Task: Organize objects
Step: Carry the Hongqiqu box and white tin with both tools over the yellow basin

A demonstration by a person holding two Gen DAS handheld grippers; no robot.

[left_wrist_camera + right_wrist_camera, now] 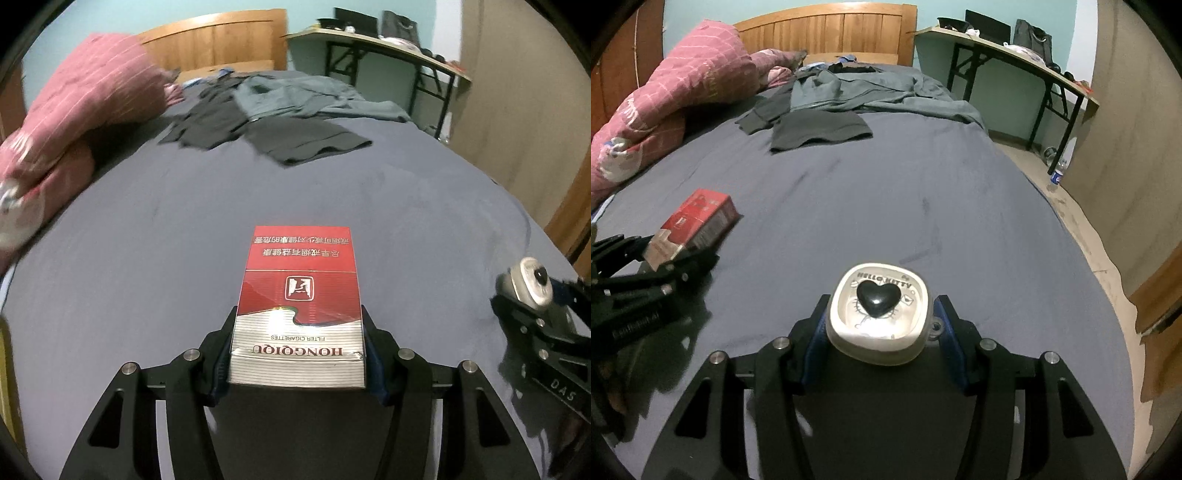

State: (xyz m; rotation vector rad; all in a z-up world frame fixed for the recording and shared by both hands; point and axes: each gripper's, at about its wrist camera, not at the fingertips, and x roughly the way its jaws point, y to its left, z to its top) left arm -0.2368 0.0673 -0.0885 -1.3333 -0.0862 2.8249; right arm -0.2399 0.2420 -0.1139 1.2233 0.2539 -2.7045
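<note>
Along the left edge of the bed (886,206), a pink quilt (683,81) with pale stripes lies bunched from the wooden headboard (834,33) down toward the middle.

Next to it, over the near left part of the grey-blue sheet, the left gripper (297,354) is clenched on a red and silver cigarette pack (299,295). Its blue pads press the two long sides of the pack near the silver end, and the red end juts forward past the fingertips. The pack is lifted off the sheet and tilted, as the right wrist view shows (698,221).

At the head end of the bed, near the middle, lie dark folded clothes (820,129) with a grey-green garment (879,92) spread behind them, touching them.

To the right of the left gripper, over the near middle of the bed, the right gripper (882,328) is closed tight on a small white rounded case (879,317) with a black heart on its lid and "HELLO KITTY" printed above the heart. The pads grip its left and right sides, and a small loop sticks out at its right.

Beyond the right edge of the bed, a folding table (1015,51) with black legs stands against the green wall, carrying dark bags and small items. A plastic bottle (1057,176) with a blue label stands on the floor near one table leg.
</note>
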